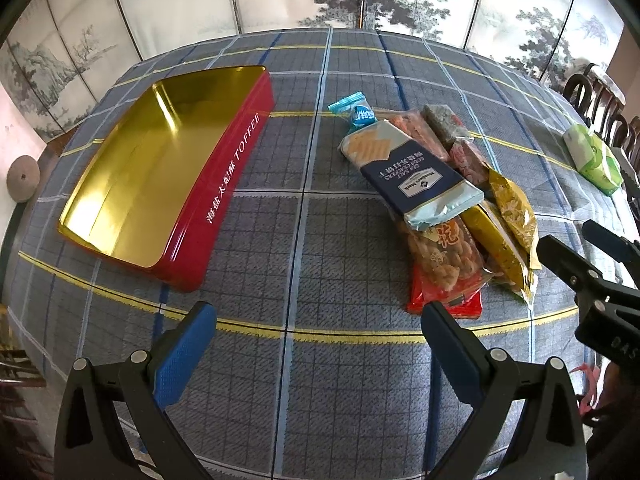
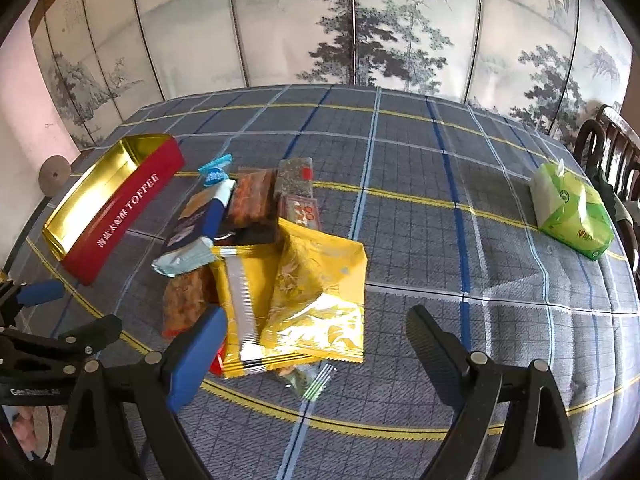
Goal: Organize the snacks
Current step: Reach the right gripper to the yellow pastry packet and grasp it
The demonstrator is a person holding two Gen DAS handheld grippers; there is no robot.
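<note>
both tongs, left (image 1: pixel 316 320) and right (image 2: pixel 316 328), spread wide and gripping nothing, hovering over the cloth (image 1: pixel 320 380). snacks (image 1: pixel 440 200) heaped mid-table, crackers (image 1: pixel 412 172) on top, yellow packs (image 2: pixel 316 300) nearest the right tongs. tin (image 1: pixel 132 168) lying open and bare left of the heap, likely meant to receive them. tissues (image 2: pixel 572 212) well apart at right.

1. A home dining room is showing here: a plaid tablecloth (image 2: pixel 400 200) is covering the table.
2. Behind the table, a painted folding screen (image 2: pixel 360 20) is standing.
3. Dark wooden chairs (image 2: pixel 612 152) are sitting at the table's right edge.
</note>
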